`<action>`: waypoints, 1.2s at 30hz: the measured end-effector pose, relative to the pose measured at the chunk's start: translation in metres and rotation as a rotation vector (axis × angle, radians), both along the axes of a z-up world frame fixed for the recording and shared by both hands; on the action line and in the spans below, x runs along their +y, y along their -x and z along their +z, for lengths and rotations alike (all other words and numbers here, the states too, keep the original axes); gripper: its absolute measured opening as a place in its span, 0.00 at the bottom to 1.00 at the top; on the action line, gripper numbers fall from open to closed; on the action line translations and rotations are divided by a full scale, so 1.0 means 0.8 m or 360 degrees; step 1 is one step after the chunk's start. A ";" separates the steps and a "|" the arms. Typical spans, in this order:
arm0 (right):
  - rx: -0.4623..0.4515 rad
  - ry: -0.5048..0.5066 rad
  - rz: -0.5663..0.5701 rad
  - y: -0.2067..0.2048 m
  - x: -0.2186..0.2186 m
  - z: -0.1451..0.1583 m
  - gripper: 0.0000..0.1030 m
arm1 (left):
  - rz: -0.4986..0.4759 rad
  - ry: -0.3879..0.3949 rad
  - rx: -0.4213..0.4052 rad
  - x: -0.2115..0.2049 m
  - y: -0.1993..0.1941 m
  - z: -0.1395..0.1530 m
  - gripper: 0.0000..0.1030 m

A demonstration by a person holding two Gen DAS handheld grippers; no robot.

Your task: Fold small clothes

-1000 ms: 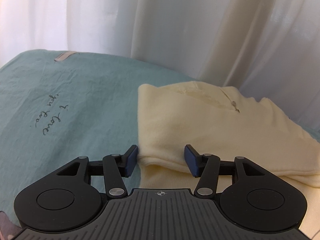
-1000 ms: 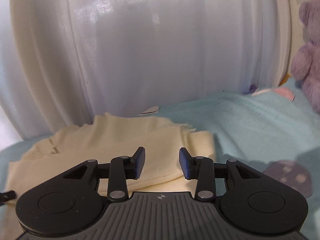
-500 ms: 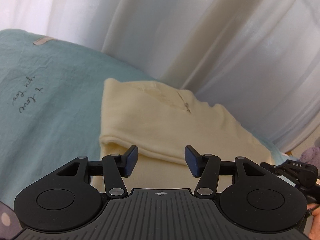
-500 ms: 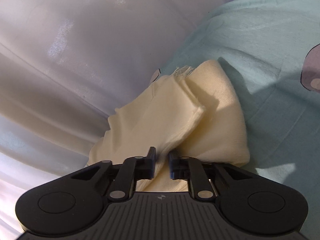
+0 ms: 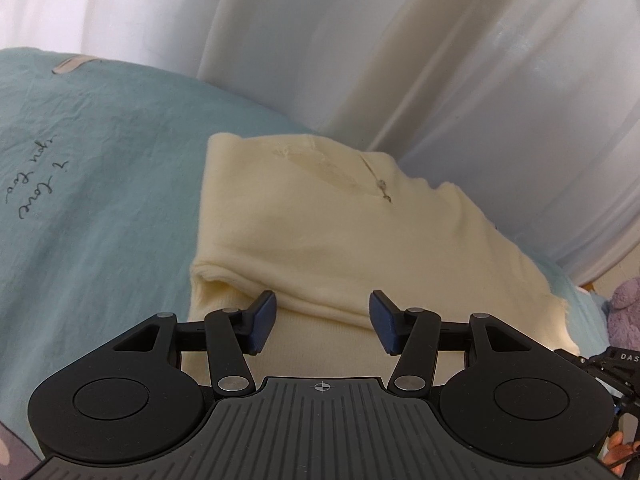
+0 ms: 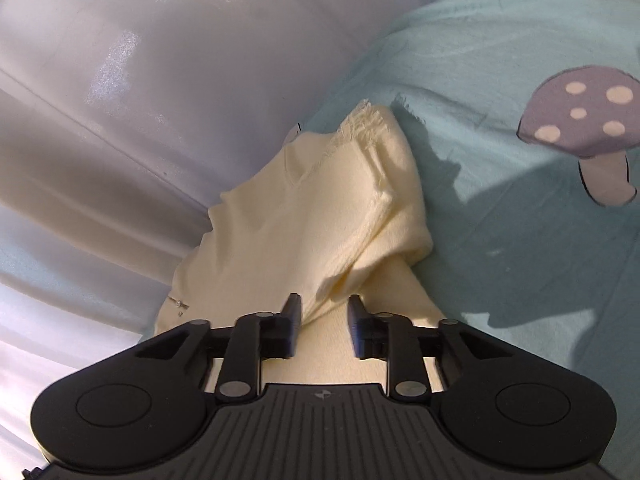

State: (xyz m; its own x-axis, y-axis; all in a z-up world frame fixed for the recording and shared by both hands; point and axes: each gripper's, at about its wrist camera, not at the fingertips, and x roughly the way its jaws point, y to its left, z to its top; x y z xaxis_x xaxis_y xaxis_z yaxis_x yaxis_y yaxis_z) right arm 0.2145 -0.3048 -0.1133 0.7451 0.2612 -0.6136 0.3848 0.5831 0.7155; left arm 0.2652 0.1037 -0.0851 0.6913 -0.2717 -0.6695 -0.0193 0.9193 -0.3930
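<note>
A cream-yellow knit garment (image 5: 320, 232) lies folded on a teal bedsheet (image 5: 100, 184). Its folded upper layer ends in a thick edge just ahead of my left gripper (image 5: 322, 322), which is open and empty above the lower layer. In the right wrist view the same garment (image 6: 304, 220) shows a frayed hem at the far end. My right gripper (image 6: 324, 326) is open, its jaws apart, with a raised fold of the garment between and just ahead of them.
White sheer curtains (image 5: 400, 60) hang close behind the bed. The sheet has handwritten script (image 5: 36, 188) at left and a purple mushroom print (image 6: 584, 116) at right. A purple plush toy (image 5: 626, 312) sits at the far right. The other gripper's body (image 5: 612, 364) shows at the right edge.
My right gripper, which had closed on a fold of the garment half a second ago, has opened and let it go. My left gripper stayed open and shifted slightly over the garment.
</note>
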 end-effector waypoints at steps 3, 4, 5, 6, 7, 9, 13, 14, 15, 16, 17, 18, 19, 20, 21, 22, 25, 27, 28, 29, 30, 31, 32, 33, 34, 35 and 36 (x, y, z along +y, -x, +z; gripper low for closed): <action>-0.0028 -0.0067 -0.0038 -0.004 -0.004 -0.007 0.34 | -0.0025 -0.0018 0.0014 -0.004 -0.003 -0.006 0.56; -0.0033 -0.0056 -0.0058 -0.009 -0.004 -0.008 0.27 | -0.0023 -0.0031 0.0010 -0.005 -0.004 -0.006 0.56; -0.0026 -0.0052 -0.0076 -0.014 -0.006 -0.010 0.19 | -0.0026 -0.0045 0.0001 -0.008 -0.007 -0.007 0.56; -0.0001 -0.0062 -0.0094 -0.022 -0.009 -0.015 0.12 | -0.0031 -0.0057 -0.0004 -0.009 -0.008 -0.007 0.56; -0.0011 -0.0071 -0.0095 -0.026 -0.010 -0.017 0.12 | -0.0030 -0.0071 -0.0008 -0.010 -0.010 -0.007 0.56; -0.0021 -0.0014 -0.0082 -0.035 -0.011 -0.014 0.11 | -0.0026 -0.0085 -0.0019 -0.011 -0.014 -0.008 0.56; -0.0032 -0.0005 -0.0090 -0.049 -0.018 -0.014 0.10 | 0.0001 -0.0100 -0.0027 -0.009 -0.022 -0.008 0.55; -0.0038 -0.0007 -0.0096 -0.051 -0.020 -0.014 0.10 | 0.0013 -0.0104 -0.0030 -0.008 -0.026 -0.009 0.55; -0.0045 0.0000 -0.0097 -0.054 -0.021 -0.013 0.10 | 0.0018 -0.0104 -0.0034 -0.007 -0.028 -0.009 0.55; -0.0056 0.0010 -0.0099 -0.056 -0.021 -0.014 0.10 | 0.0023 -0.0109 -0.0041 -0.006 -0.031 -0.009 0.55; -0.0068 0.0019 -0.0093 -0.057 -0.022 -0.014 0.10 | 0.0024 -0.0116 -0.0048 -0.005 -0.034 -0.010 0.55; -0.0084 0.0038 -0.0079 -0.058 -0.021 -0.015 0.09 | 0.0018 -0.0124 -0.0056 -0.004 -0.036 -0.011 0.55; -0.0098 0.0055 -0.0060 -0.058 -0.021 -0.016 0.09 | 0.0007 -0.0142 -0.0068 -0.004 -0.038 -0.011 0.55; -0.0110 0.0069 -0.0031 -0.057 -0.021 -0.015 0.09 | -0.0008 -0.0161 -0.0077 -0.004 -0.040 -0.012 0.55; -0.0111 0.0077 0.0004 -0.055 -0.021 -0.014 0.10 | -0.0022 -0.0177 -0.0080 -0.004 -0.040 -0.012 0.55; -0.0100 0.0067 0.0026 -0.051 -0.021 -0.013 0.12 | -0.0033 -0.0193 -0.0071 -0.004 -0.040 -0.011 0.55; -0.0087 0.0088 0.0090 -0.024 -0.017 -0.003 0.34 | -0.0018 -0.0208 -0.0034 0.000 -0.029 -0.005 0.57; -0.0085 0.0174 0.0167 0.000 -0.009 0.005 0.38 | -0.0008 -0.0207 -0.0019 0.008 -0.015 -0.003 0.60; -0.0079 0.0208 0.0202 0.011 -0.005 0.007 0.38 | 0.0000 -0.0218 -0.0013 0.013 -0.006 -0.002 0.60; -0.0073 0.0222 0.0241 0.025 -0.002 0.009 0.38 | 0.0014 -0.0237 -0.0013 0.018 0.006 -0.001 0.61; -0.0062 0.0218 0.0273 0.040 0.001 0.010 0.38 | 0.0017 -0.0255 -0.0019 0.022 0.016 0.000 0.63; -0.0050 0.0211 0.0303 0.052 0.002 0.010 0.38 | 0.0008 -0.0282 -0.0038 0.027 0.033 0.003 0.65; -0.0034 0.0207 0.0357 0.068 0.003 0.011 0.38 | 0.0013 -0.0328 -0.0032 0.031 0.045 0.005 0.76; -0.0022 0.0215 0.0402 0.082 0.005 0.013 0.38 | 0.0018 -0.0374 -0.0022 0.036 0.058 0.006 0.79; -0.0003 0.0232 0.0449 0.099 0.006 0.015 0.39 | 0.0022 -0.0408 -0.0005 0.042 0.073 0.007 0.79; 0.0022 0.0252 0.0501 0.117 0.007 0.018 0.39 | 0.0020 -0.0413 0.0020 0.049 0.088 0.007 0.79; 0.0044 0.0267 0.0546 0.135 0.006 0.021 0.39 | 0.0015 -0.0404 0.0060 0.055 0.102 0.007 0.78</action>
